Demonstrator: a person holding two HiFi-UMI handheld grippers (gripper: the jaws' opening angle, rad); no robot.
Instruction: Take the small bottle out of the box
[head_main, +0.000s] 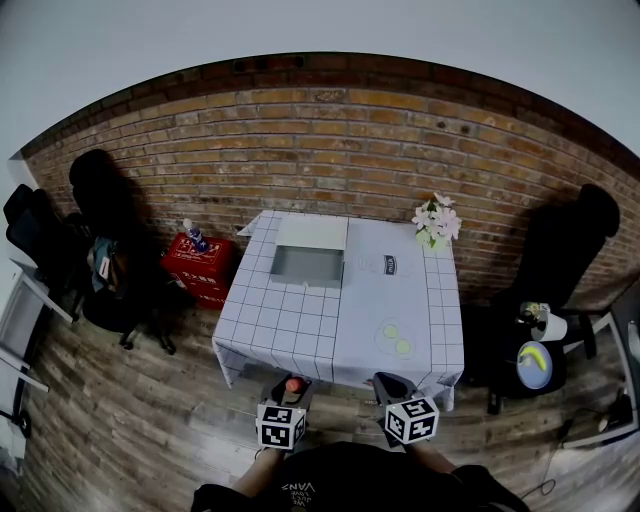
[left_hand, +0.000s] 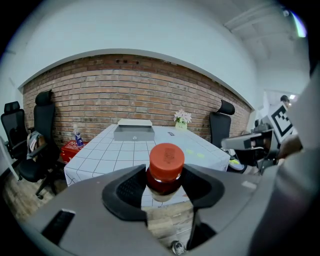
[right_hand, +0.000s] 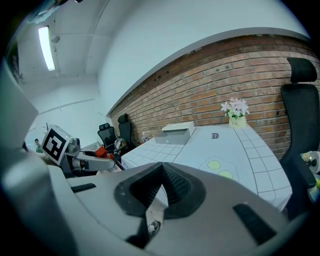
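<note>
Standing upright with its red cap up, the small bottle is clamped between the pads of the left gripper; it is held over the wooden floor just short of the table, well apart from the open grey box at the far side; the right gripper has its jaws together, empty; a pot of flowers stands at the far right corner.

The small bottle has an orange-red cap over dark red contents. The white tablecloth carries a grey grid, with two yellow-green circles at its five o'clock. The box is grey, the crate at nine o'clock red, and the brick wall red-brown.
</note>
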